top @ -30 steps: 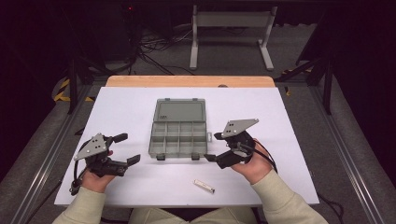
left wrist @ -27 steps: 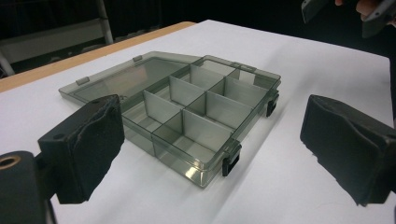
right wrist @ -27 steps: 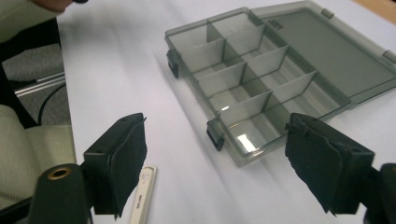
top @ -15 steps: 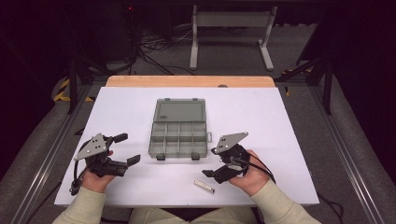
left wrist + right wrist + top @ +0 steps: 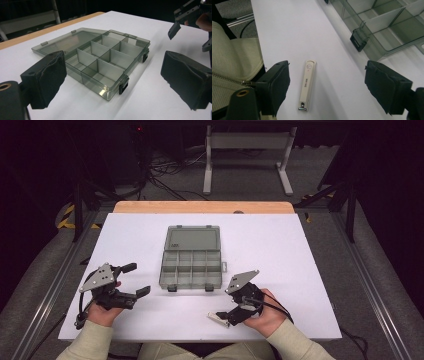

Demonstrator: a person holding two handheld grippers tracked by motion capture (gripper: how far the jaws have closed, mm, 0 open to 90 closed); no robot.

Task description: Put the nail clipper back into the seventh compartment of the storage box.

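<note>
A smoky grey organizer box lies open at the table's middle, lid flat behind it, compartments empty. A small white nail clipper lies near the front edge. My right gripper is open and low over it. In the right gripper view the clipper lies on the table between the spread jaws, nearer the left pad, untouched. My left gripper is open, left of the box, holding nothing. In the left gripper view the box sits ahead of the spread jaws.
The white tabletop ends in a wooden strip at the back. A cream zipped garment is close beside the right gripper's left jaw. The box's black latches face the front edge. Dark floor, cables and a metal stand lie beyond.
My right gripper has moved from beside the box down toward the front edge and now stands over the nail clipper. The left gripper and the box have not moved.
</note>
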